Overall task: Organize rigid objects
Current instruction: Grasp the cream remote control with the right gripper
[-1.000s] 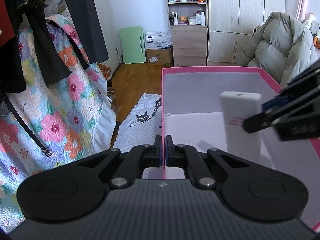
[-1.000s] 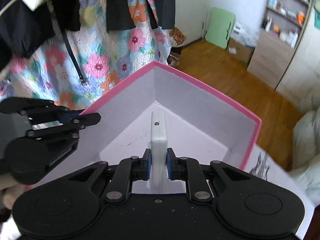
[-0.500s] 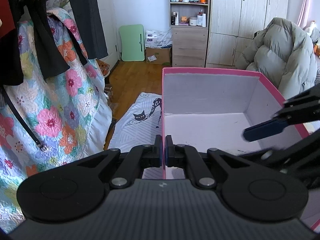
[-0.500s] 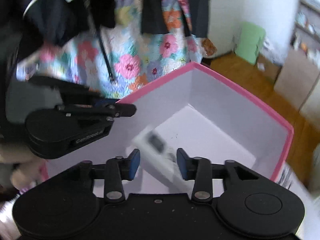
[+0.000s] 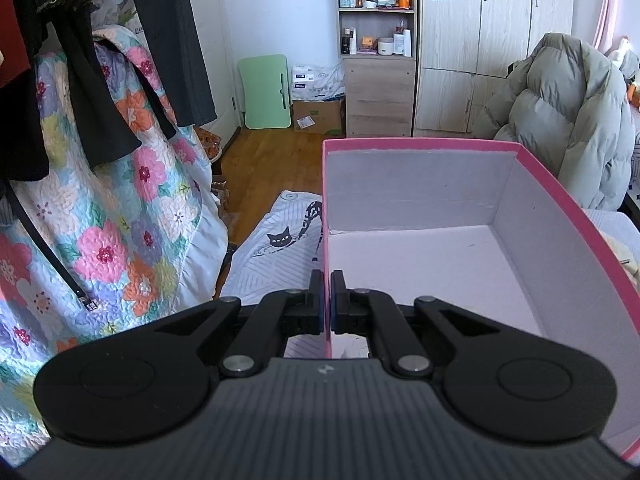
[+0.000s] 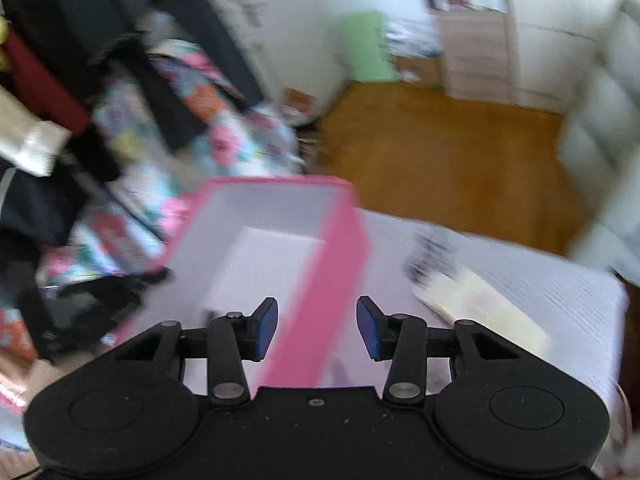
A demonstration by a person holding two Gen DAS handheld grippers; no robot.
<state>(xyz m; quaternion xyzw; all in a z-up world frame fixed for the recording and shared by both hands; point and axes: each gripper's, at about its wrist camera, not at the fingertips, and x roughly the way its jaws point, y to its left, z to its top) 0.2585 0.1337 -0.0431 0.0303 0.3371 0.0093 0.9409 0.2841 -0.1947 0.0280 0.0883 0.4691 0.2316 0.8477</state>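
The left gripper (image 5: 325, 296) has its fingers pressed together on the left wall of the pink box (image 5: 560, 208), pinching that thin wall near its near end, one finger outside and one inside. Ahead of these fingers the wall's top edge runs straight to the far left corner; to their right the pale box floor lies bare out to the far wall and the right wall. Left of them, a cat-print sheet (image 5: 276, 248) covers the surface, with a floral quilt (image 5: 100, 216) hanging beyond.

The right gripper (image 6: 317, 326) has just been opening; its fingers (image 6: 267, 328) stand spread with nothing between them, above the box's right wall (image 6: 320, 280), whose pink outer face runs forward between them. Left of them the box interior is open; right of them lies the striped sheet (image 6: 540, 292) with a pale flat thing, too blurred to name. The white block put in the box shows in neither view.
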